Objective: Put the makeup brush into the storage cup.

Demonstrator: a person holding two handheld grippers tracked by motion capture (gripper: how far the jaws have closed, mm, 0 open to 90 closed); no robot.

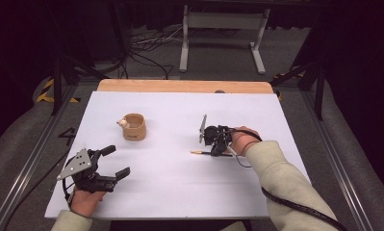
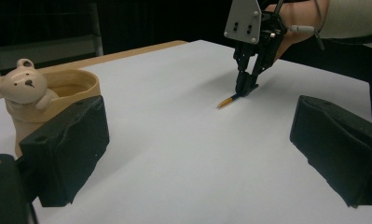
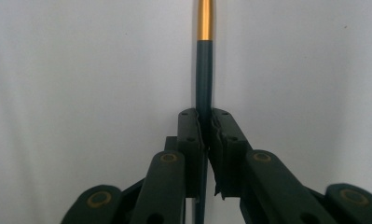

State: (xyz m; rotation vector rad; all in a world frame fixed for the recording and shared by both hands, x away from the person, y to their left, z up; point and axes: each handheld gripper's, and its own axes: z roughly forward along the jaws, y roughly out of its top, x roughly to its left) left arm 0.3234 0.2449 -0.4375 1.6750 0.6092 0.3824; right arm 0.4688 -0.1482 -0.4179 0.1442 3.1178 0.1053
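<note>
A slim dark pen with a gold end [image 1: 201, 152] [image 2: 228, 101] [image 3: 204, 60] lies flat on the white table top [image 1: 180, 187], right of the middle. My right gripper [image 1: 218, 153] [image 2: 245, 88] [image 3: 204, 123] points down at it, and its two jaws are pressed together on the dark shaft with the gold end sticking out past them. My left gripper [image 1: 116, 161] [image 2: 202, 121] rests near the front left corner, jaws wide apart with nothing between them.
A tan cup [image 1: 134, 127] [image 2: 76, 88] with a small bear figure [image 1: 124, 122] [image 2: 24, 87] on its rim stands left of centre. A wooden strip [image 1: 185, 86] borders the table's far edge. A cable [image 1: 295, 207] trails from the right sleeve.
</note>
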